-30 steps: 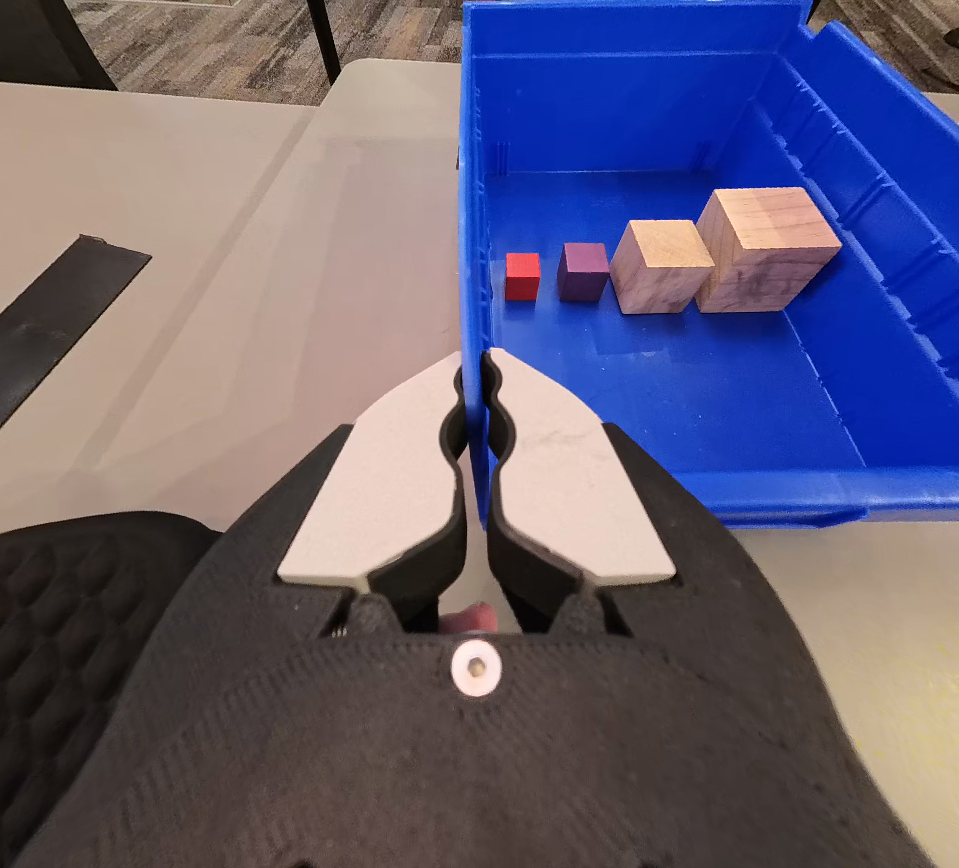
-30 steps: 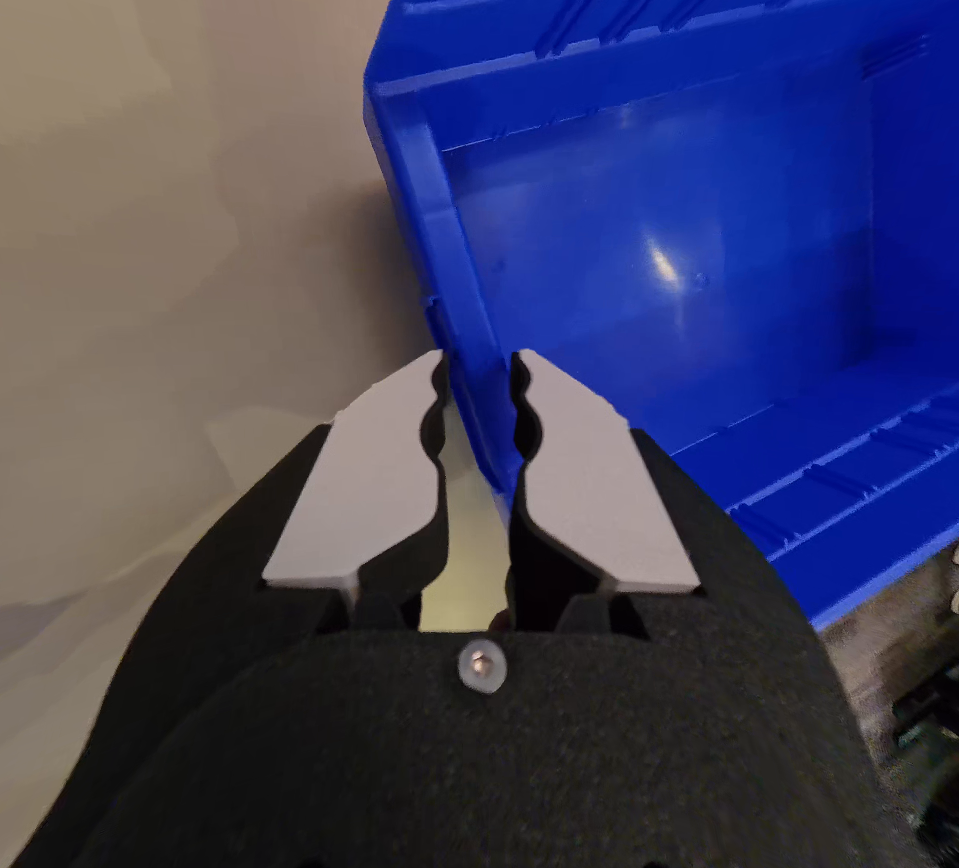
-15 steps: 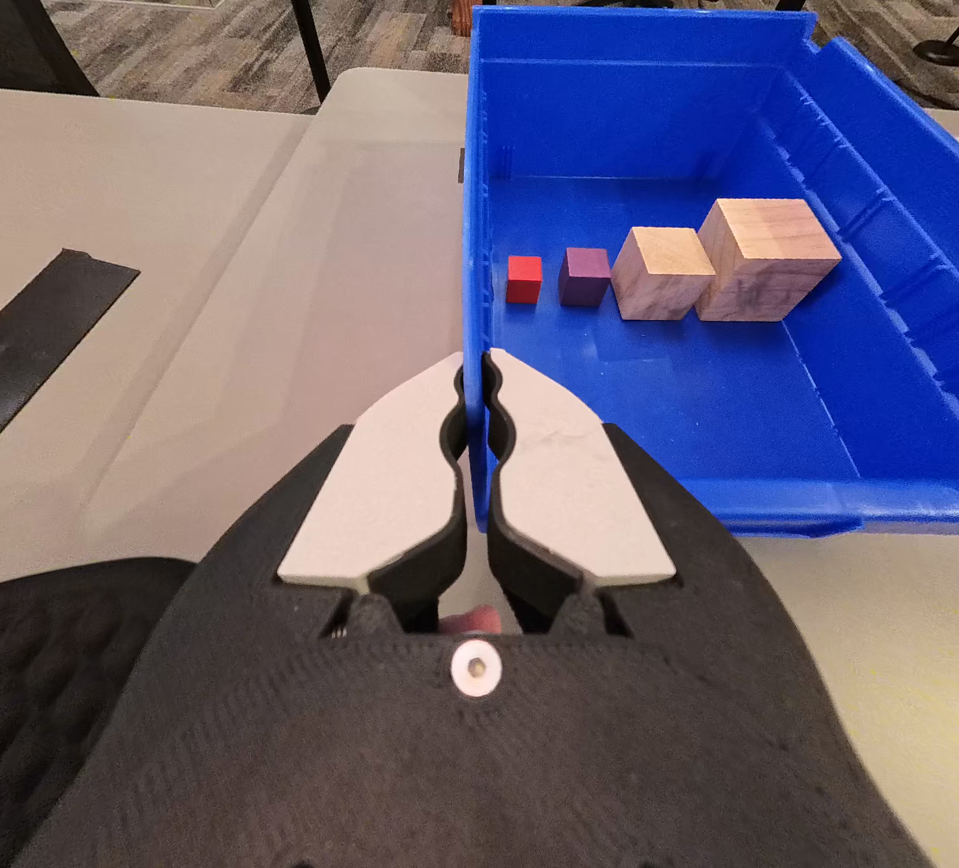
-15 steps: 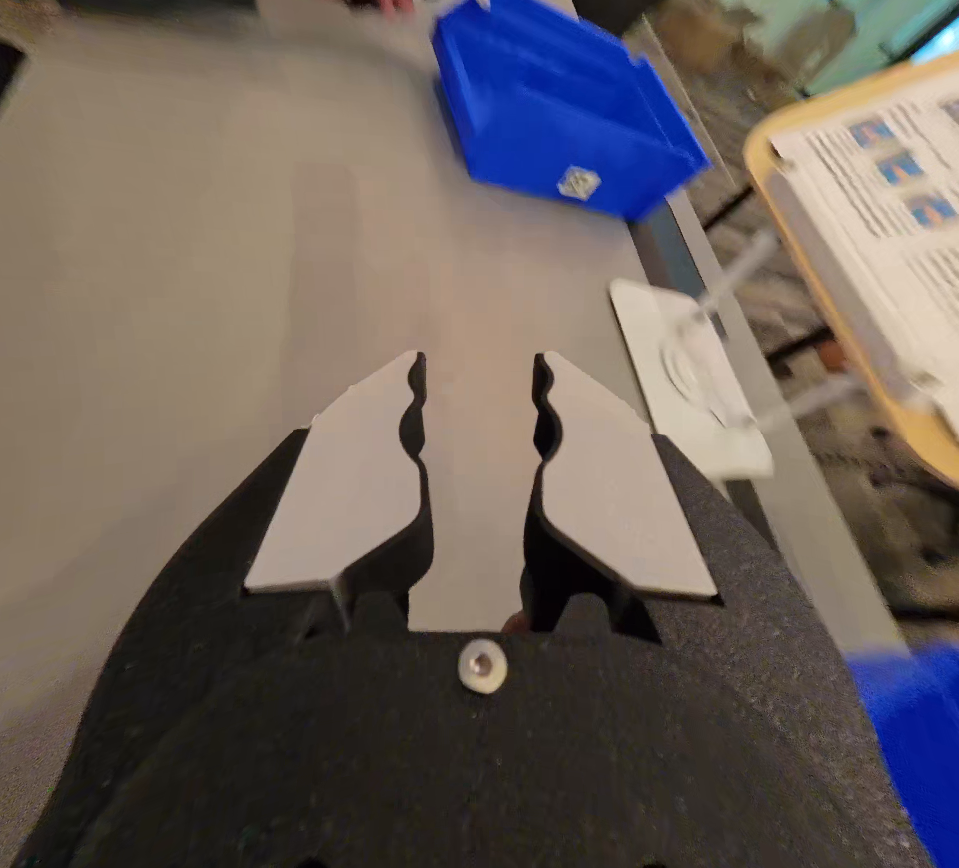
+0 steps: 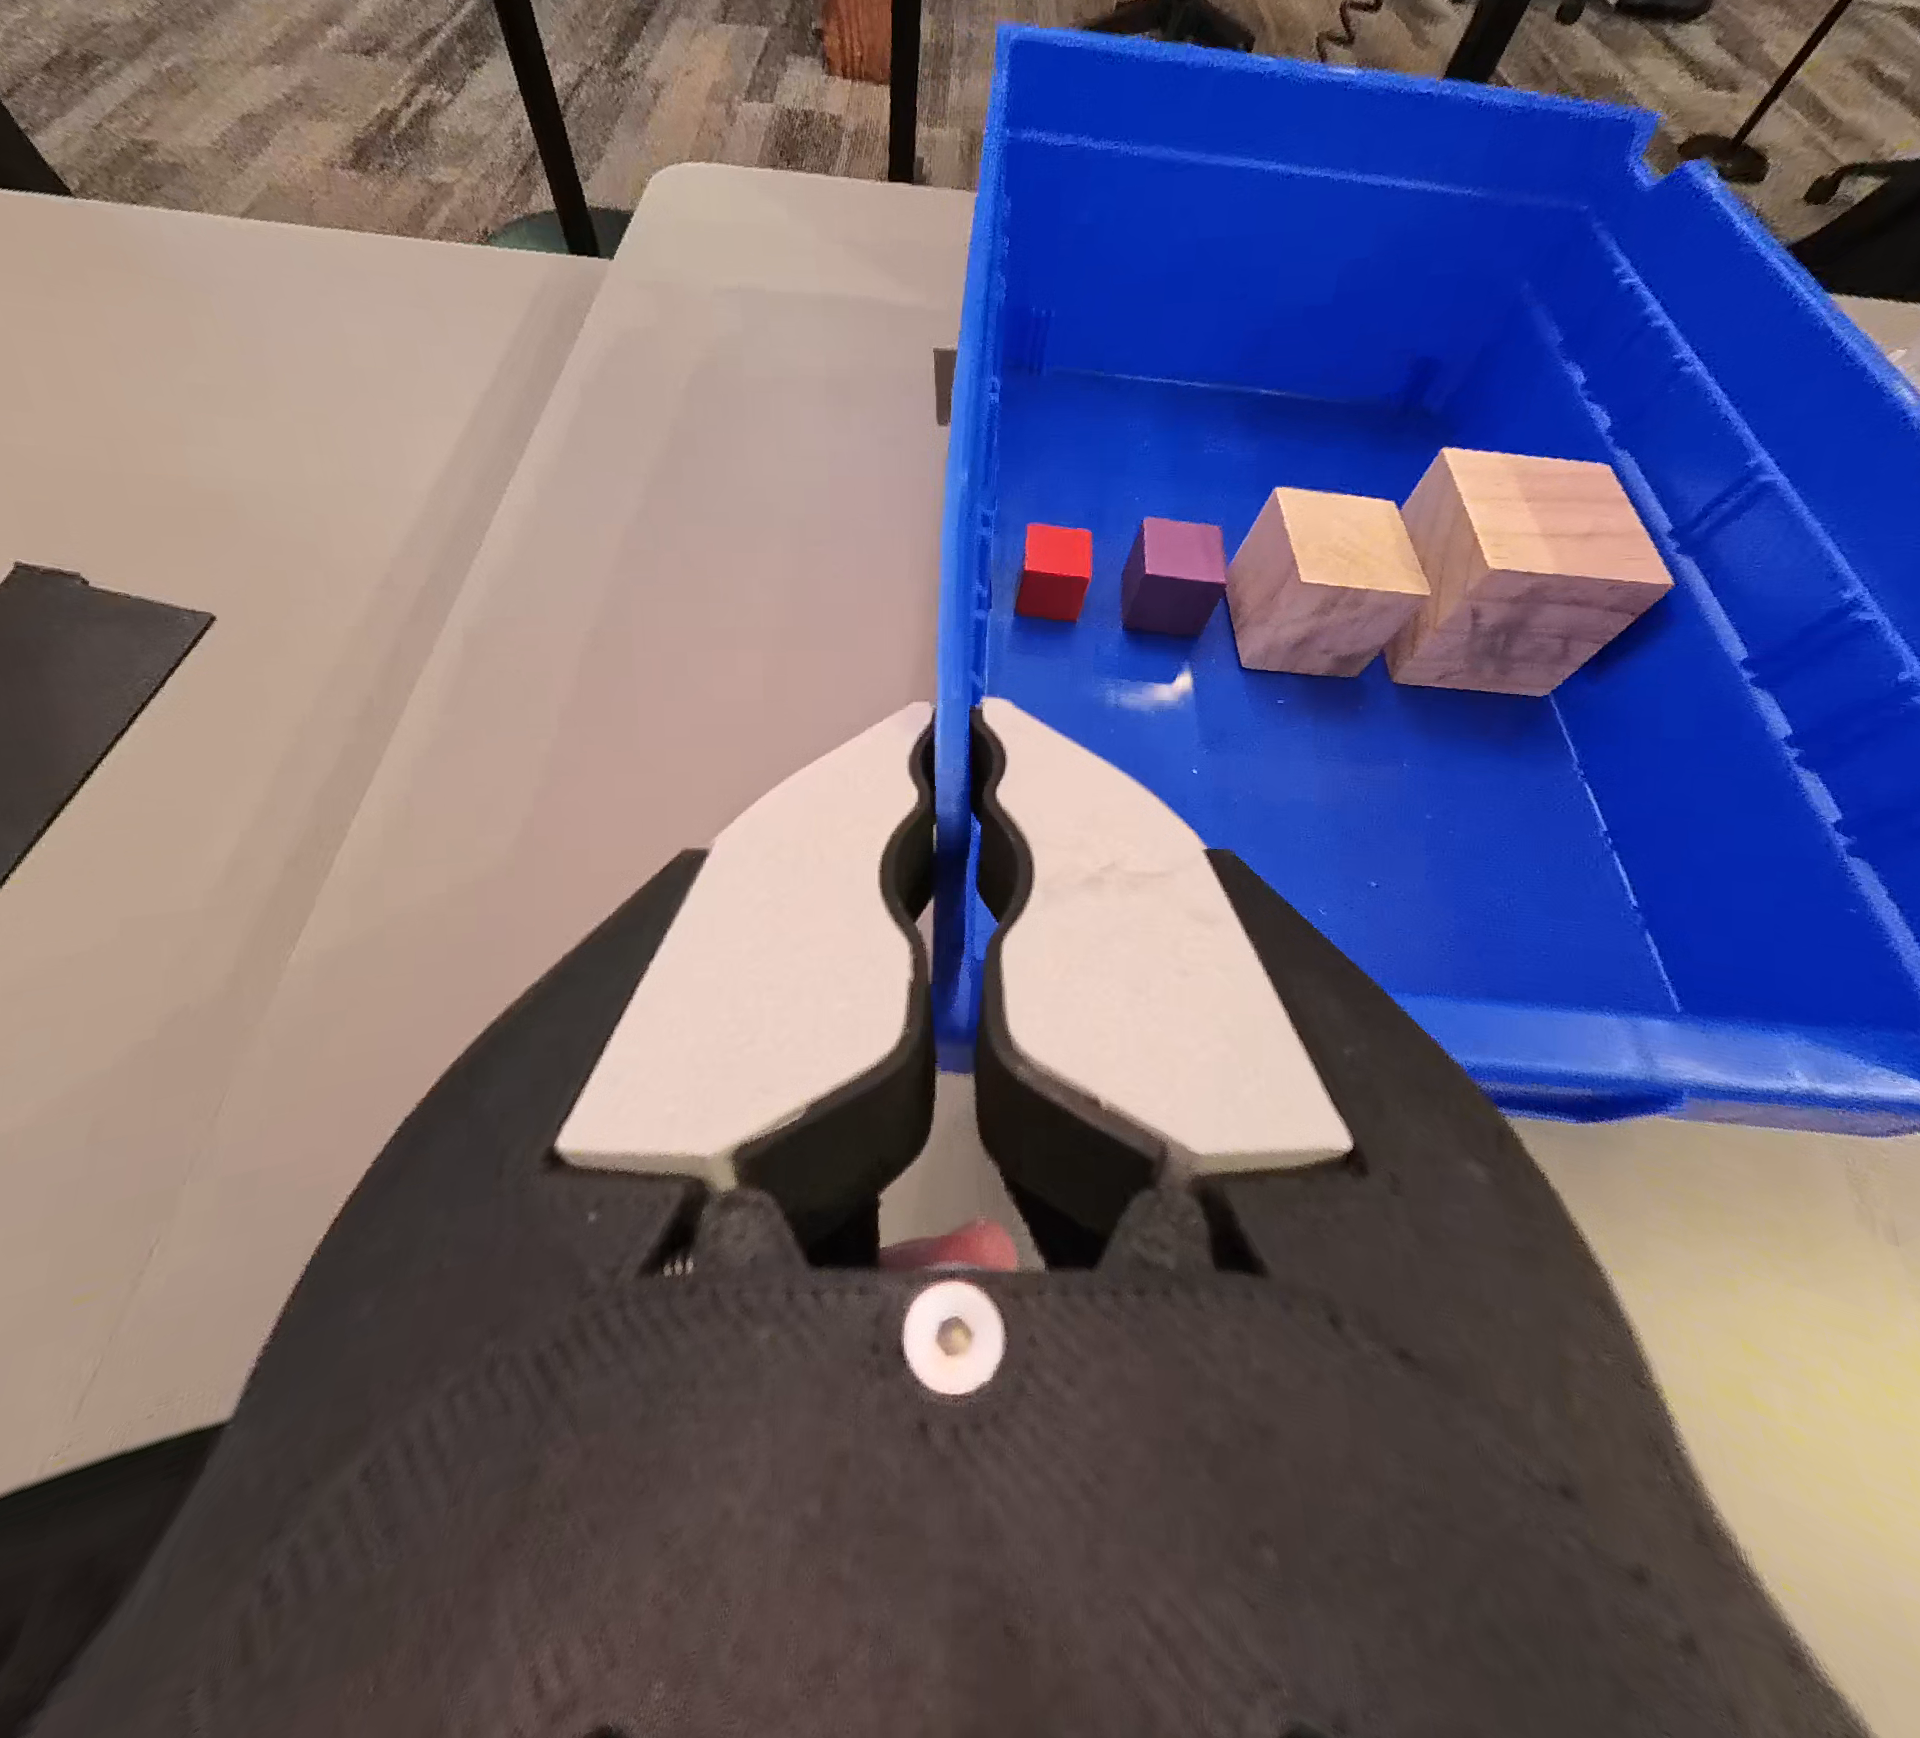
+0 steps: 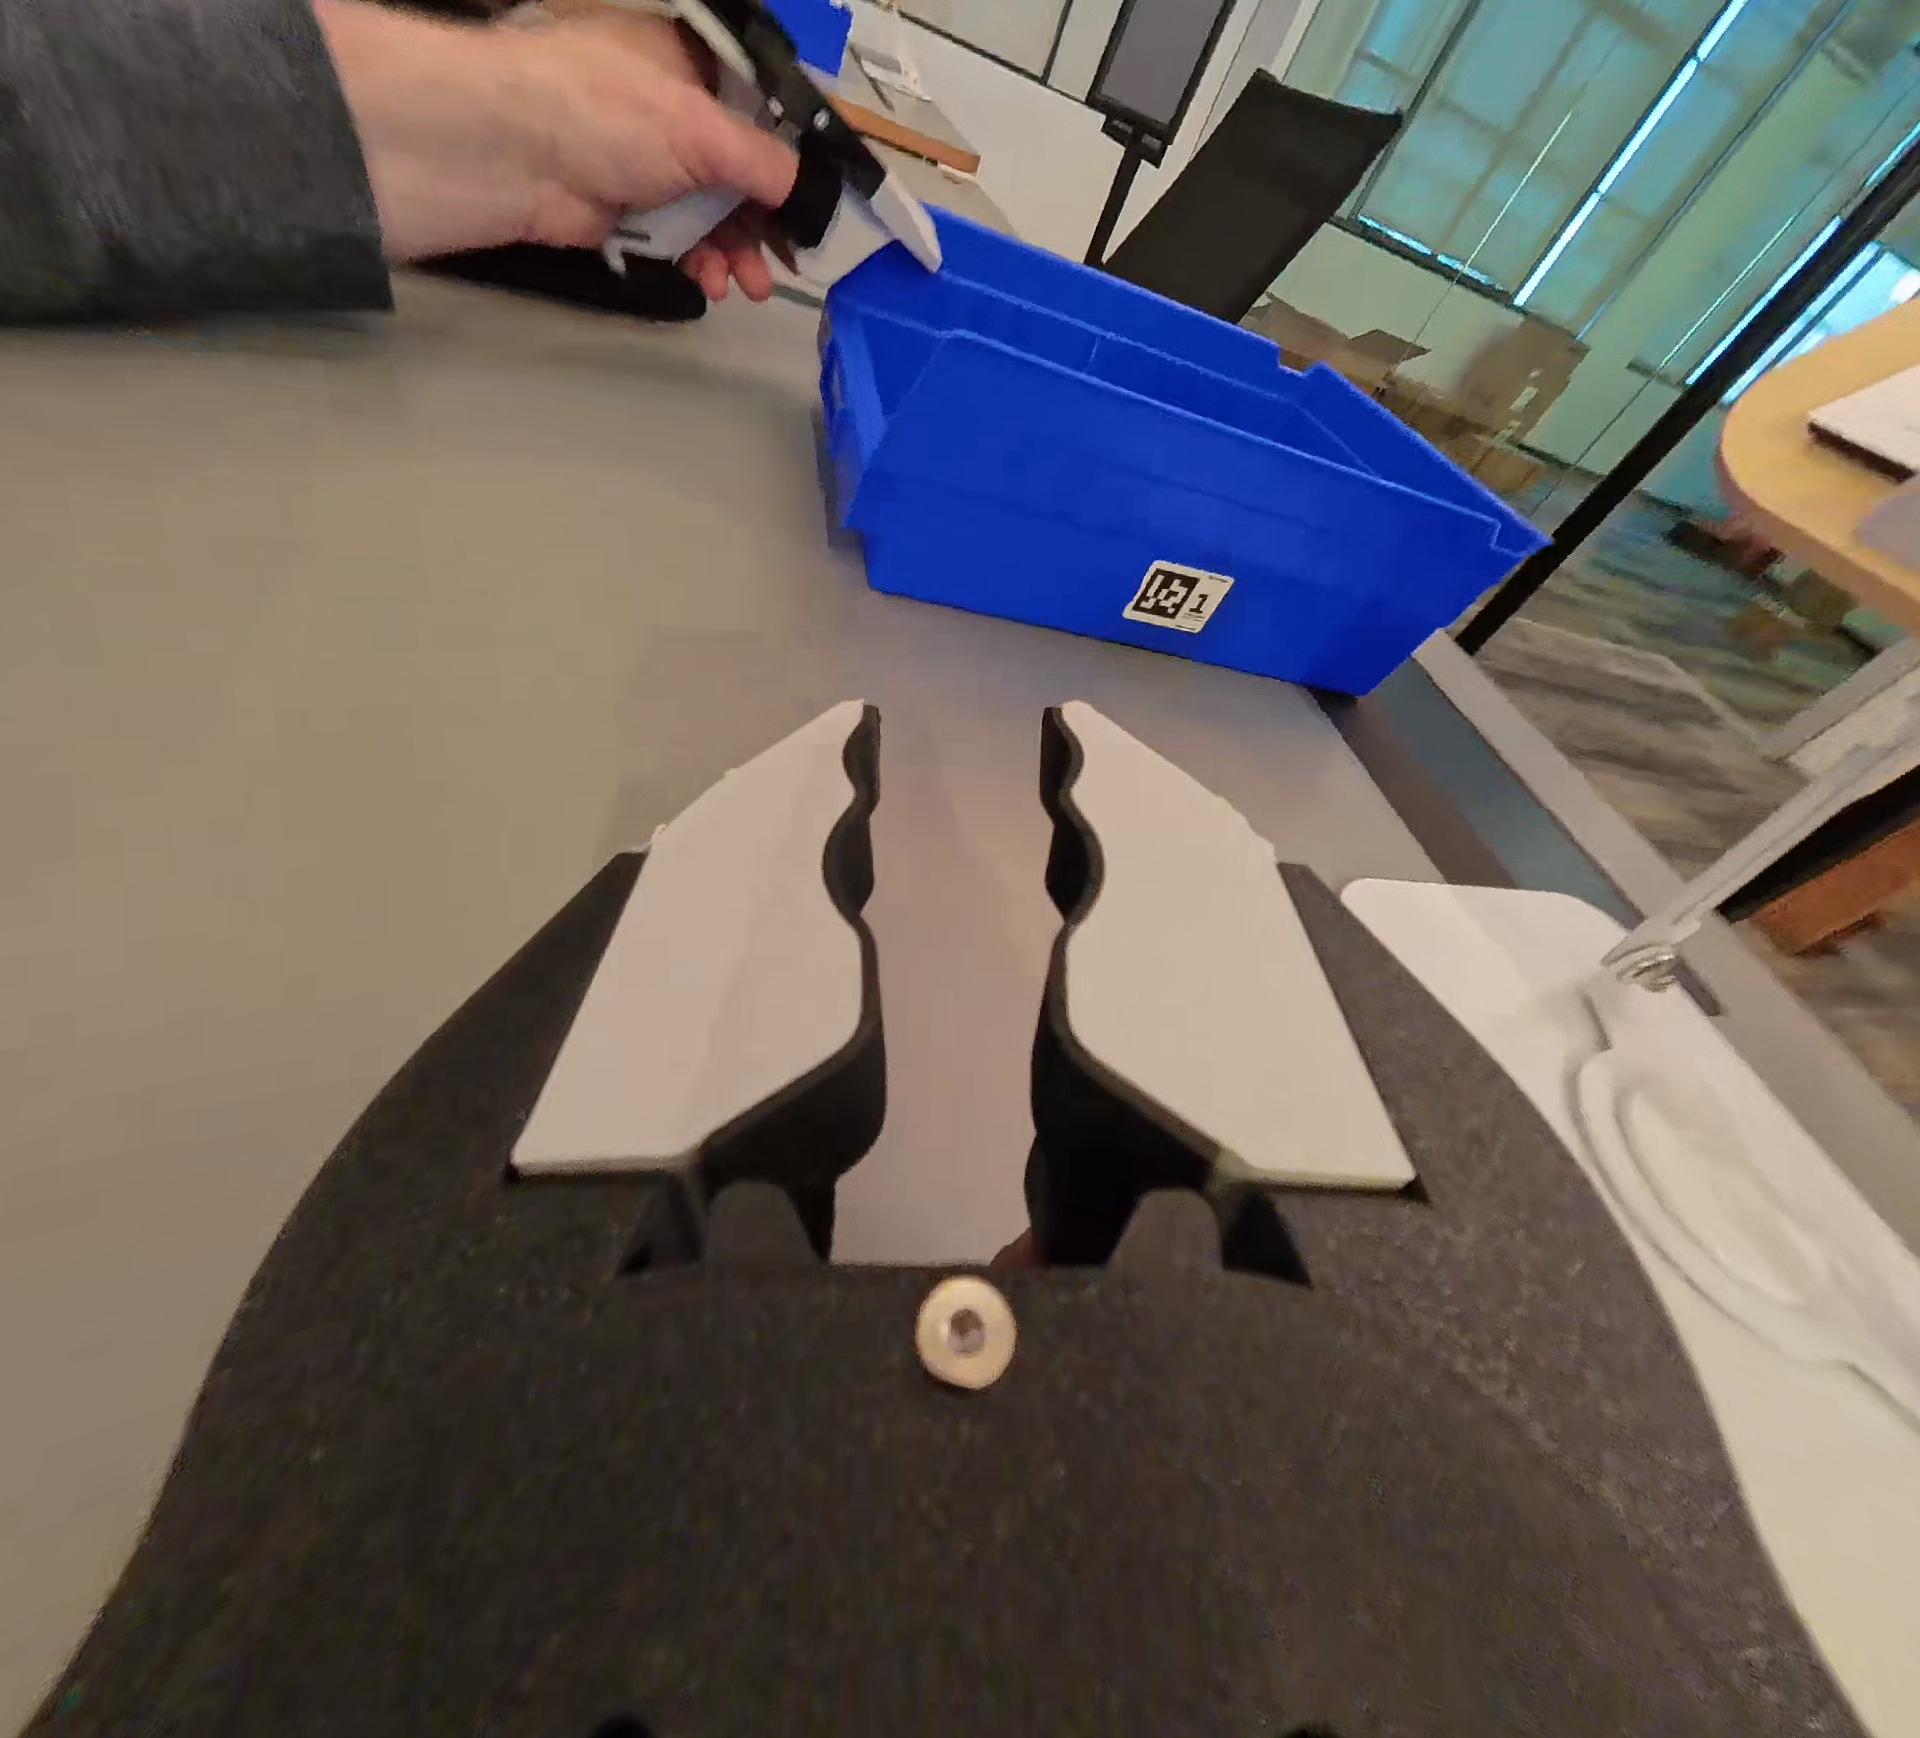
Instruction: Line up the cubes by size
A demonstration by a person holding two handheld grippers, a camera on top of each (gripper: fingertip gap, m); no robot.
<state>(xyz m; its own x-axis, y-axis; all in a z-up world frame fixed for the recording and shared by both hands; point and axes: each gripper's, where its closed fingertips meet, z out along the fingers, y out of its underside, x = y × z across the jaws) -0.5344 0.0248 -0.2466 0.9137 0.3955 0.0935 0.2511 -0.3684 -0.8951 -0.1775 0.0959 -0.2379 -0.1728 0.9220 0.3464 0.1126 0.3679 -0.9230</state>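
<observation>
A blue bin (image 5: pixel 1247 234) stands on the grey table. Inside it, a red cube (image 5: pixel 1055 571), a purple cube (image 5: pixel 1174 573), a medium wooden cube (image 5: pixel 1325 582) and a large wooden cube (image 5: pixel 1527 571) sit in a row, smallest at the left. My left gripper (image 5: pixel 953 717) is shut on the bin's left wall near its front corner. In the right wrist view the bin (image 6: pixel 1143 483) lies ahead, with the left gripper (image 6: pixel 914 239) on its far corner. My right gripper (image 6: pixel 961 717) is open and empty over the table, short of the bin.
A person's hand (image 6: pixel 540 130) holds the left gripper. A white plate-like board (image 6: pixel 1714 1117) lies at the table's right edge. A black patch (image 5: pixel 73 691) lies on the table to the left. Chairs and stands are beyond the table. Tip to tip, the grippers are about 35 cm apart.
My right gripper let go of the bin's wall, opened and swung back away from the bin; its fingers have since narrowed a little. My left gripper stays clamped on the bin's wall.
</observation>
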